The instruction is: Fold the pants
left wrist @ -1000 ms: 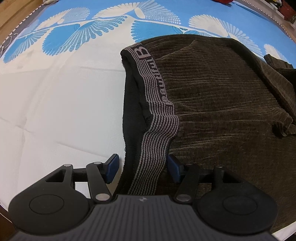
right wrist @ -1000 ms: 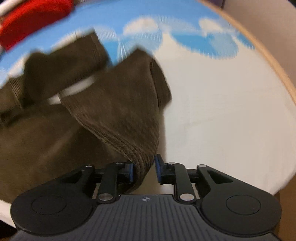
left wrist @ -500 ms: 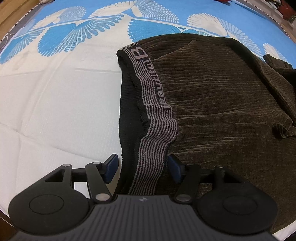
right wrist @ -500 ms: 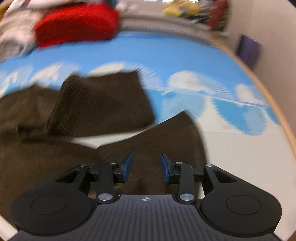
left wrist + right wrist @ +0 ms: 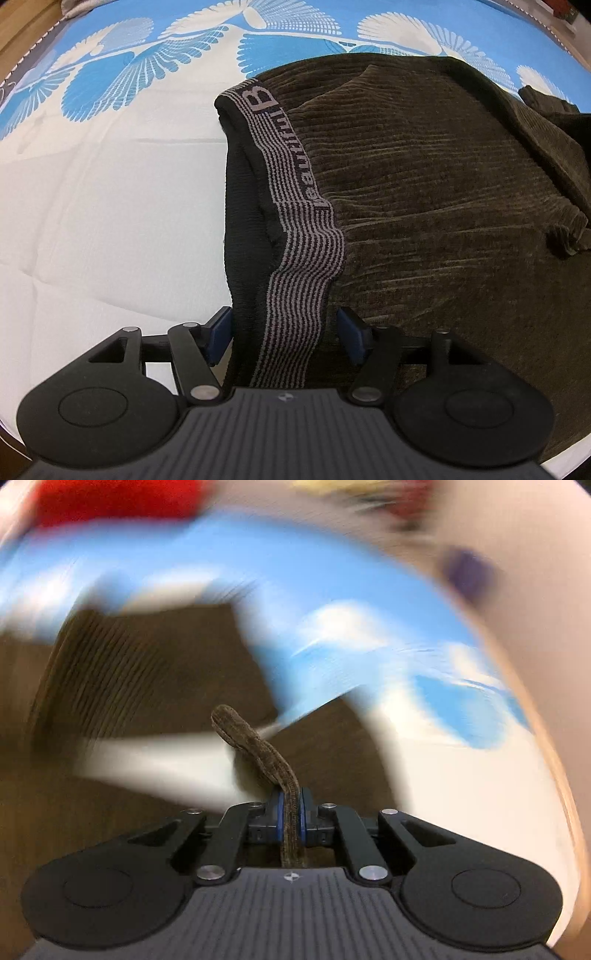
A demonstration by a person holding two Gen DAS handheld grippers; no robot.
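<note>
Dark brown corduroy pants (image 5: 424,206) lie on a bed with a blue and white sheet (image 5: 92,177). Their striped grey waistband (image 5: 295,236) with lettering runs from the far middle down between my left gripper's (image 5: 284,328) fingers. The left jaws stand wide apart around the waistband, not pinching it. In the blurred right wrist view my right gripper (image 5: 291,818) is shut on a brown cuff edge (image 5: 255,746) of a pant leg, which sticks up from the pads. More of the pants (image 5: 147,664) lie behind it.
A red bundle (image 5: 110,498) lies at the far edge of the bed in the right wrist view. The wooden bed edge (image 5: 546,746) curves along the right. A folded pant leg end (image 5: 546,99) lies at the far right of the left view.
My right gripper has closed on the pant-leg cuff and is moving fast, blurring its view. My left gripper has stayed open around the waistband, shifting only slightly.
</note>
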